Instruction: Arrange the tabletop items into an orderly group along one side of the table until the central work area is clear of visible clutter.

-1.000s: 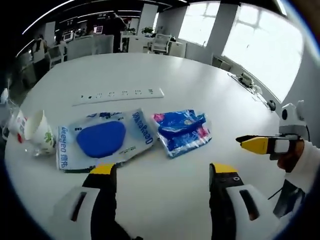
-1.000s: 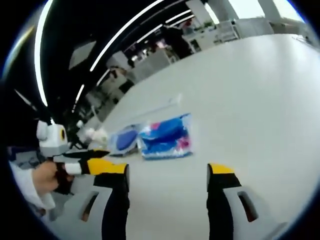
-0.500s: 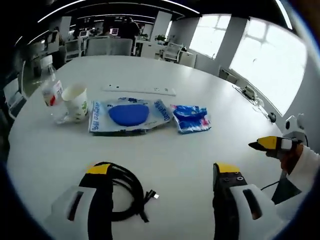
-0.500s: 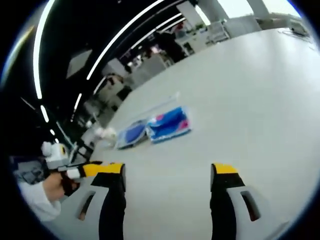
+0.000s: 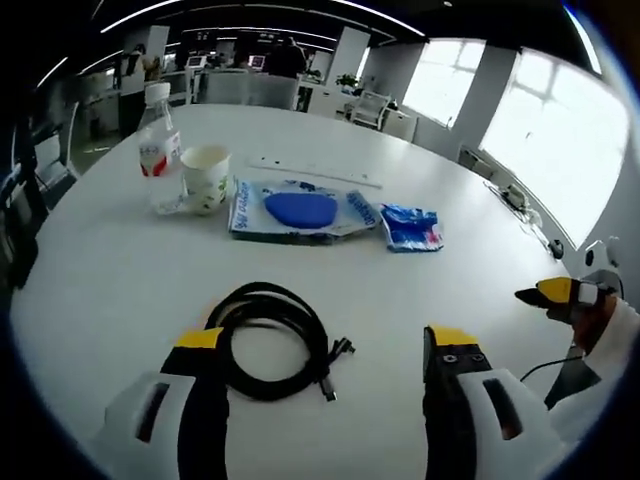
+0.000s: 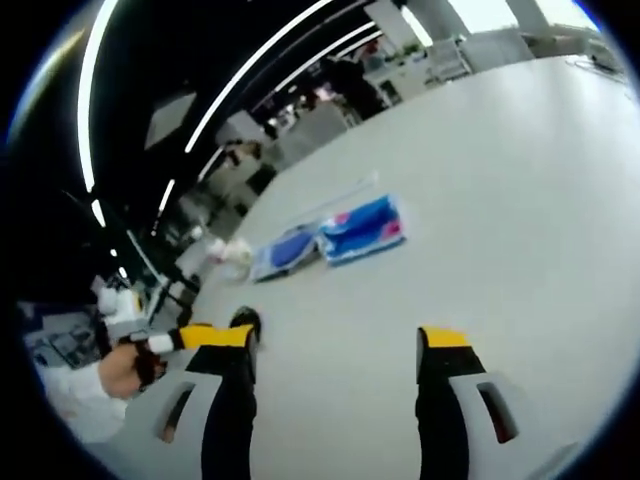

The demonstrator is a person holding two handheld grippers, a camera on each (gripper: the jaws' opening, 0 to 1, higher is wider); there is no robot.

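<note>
My left gripper [image 5: 325, 340] is open above the white table [image 5: 100, 280], with nothing between its jaws. A coiled black cable [image 5: 270, 342] lies just ahead of its left jaw. Farther off, in a row, stand a plastic bottle [image 5: 158, 145], a paper cup [image 5: 205, 178], a clear bag with a blue pouch [image 5: 300, 208] and a blue-and-pink packet [image 5: 412, 226]. My right gripper [image 6: 335, 338] is open and empty over bare table; its yellow tip [image 5: 558, 292] enters the left gripper view from the right. The packet [image 6: 362, 230], the bag [image 6: 285, 252] and the cup [image 6: 235, 252] lie far ahead of it.
A white power strip [image 5: 315, 172] lies behind the bag. A thin dark cord [image 5: 545, 368] trails near the hand at the right edge. Office desks and chairs [image 5: 370, 105] stand beyond the table's far rim. Windows light the right side.
Both views have drawn back from the row of items, which now looks smaller. The black cable has come into the left gripper view. Nothing on the table has moved.
</note>
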